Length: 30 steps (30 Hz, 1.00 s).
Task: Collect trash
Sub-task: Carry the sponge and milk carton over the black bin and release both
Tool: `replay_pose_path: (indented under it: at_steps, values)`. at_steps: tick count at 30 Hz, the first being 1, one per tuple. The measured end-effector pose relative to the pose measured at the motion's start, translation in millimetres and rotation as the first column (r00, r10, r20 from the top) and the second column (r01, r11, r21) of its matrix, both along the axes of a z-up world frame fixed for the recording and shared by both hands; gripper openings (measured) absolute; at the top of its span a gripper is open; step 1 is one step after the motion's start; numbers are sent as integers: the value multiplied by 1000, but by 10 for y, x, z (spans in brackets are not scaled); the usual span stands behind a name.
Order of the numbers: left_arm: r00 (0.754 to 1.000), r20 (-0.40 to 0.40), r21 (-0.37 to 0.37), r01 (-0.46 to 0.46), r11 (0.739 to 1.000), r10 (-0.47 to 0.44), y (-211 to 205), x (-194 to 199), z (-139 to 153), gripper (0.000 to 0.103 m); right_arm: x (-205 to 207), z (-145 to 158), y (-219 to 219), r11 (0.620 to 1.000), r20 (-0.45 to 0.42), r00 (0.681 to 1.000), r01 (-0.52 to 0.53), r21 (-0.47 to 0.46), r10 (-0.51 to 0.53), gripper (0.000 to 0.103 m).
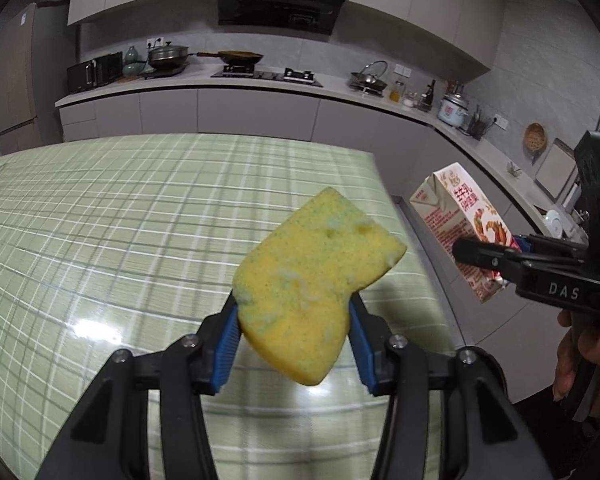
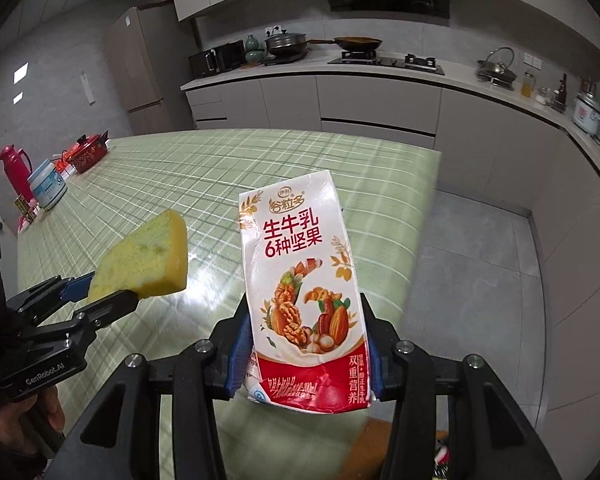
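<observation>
While clamped between blue pads, yellow sponge (image 1: 316, 280) held in left gripper (image 1: 296, 344), squeezed at its lower part, most of it jutting up and forward past the fingertips, clear of the green checked table (image 1: 120, 220) below. Off to that gripper's right, milk carton (image 1: 456, 220) seen pinched in right gripper (image 1: 484, 260), tilted, over the table's edge and the grey floor (image 1: 440, 264).

From the right wrist view: carton (image 2: 306, 292) upright between the fingers of right gripper (image 2: 304, 364), gripped at its creased red lower end, printed face toward the camera, top end reaching forward and above the table (image 2: 180, 168). Jaws narrowed onto the carton's sides, pads pressing. To this gripper's left, left gripper (image 2: 112, 292) with sponge (image 2: 148, 256) raised over the table, a hand (image 2: 40, 412) beneath its handle.

Farther left and ahead, at the table's far end: red flask (image 2: 14, 168), white tub (image 2: 48, 186), red pot (image 2: 86, 152). Beyond both grippers, kitchen counter (image 2: 340, 70) with pans and stove.
</observation>
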<state>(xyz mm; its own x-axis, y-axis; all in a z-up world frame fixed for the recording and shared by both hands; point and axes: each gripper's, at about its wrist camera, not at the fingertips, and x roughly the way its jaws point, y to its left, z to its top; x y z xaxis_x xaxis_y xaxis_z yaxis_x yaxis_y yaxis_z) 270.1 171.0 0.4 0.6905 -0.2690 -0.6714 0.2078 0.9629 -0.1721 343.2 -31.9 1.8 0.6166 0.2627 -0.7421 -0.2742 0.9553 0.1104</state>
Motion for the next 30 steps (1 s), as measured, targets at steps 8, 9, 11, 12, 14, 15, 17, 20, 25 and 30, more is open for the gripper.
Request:
replay_pose_path:
  at_steps: [8,9,11,12,14,15,17,20,25,30]
  values:
    - [999,26,-2,47,999,-47,-487,-347,117,50,-502,182,-510,999,27,999,41,8,-41,49]
    - [998,27,-1,55,998,-55,-554,-389,126,50,-558,195,-555,999,29,999,46,8,-46,49]
    - [997,31,0,69,998,-69,-680,-465,145,50,-674,213,-691,998,31,998,58,12,-59,49]
    - [997,31,0,76,997,-76,-734,-497,153,50,-730,219,-756,998,32,997,65,13,-65,49]
    - [996,34,1,88,996,-88,-844,-558,166,50,-850,226,-894,997,32,996,79,13,-79,49]
    - [995,34,1,95,995,-95,-898,-588,169,50,-924,226,-986,996,33,996,88,12,-89,49]
    - [993,30,2,114,994,-114,-1039,-652,155,50,-1042,218,-1146,994,31,994,108,13,-108,49]
    - [989,24,2,144,990,-144,-1247,-740,124,50,-1222,183,-1410,990,23,990,142,8,-142,49]
    - [978,-2,-1,211,978,-211,-1697,-863,-8,50,-1506,80,-1850,979,-1,979,203,3,-203,49]
    - [961,-46,8,273,962,-273,-2169,-1015,-209,50,-1708,-82,-2240,968,-35,967,253,0,-253,49]
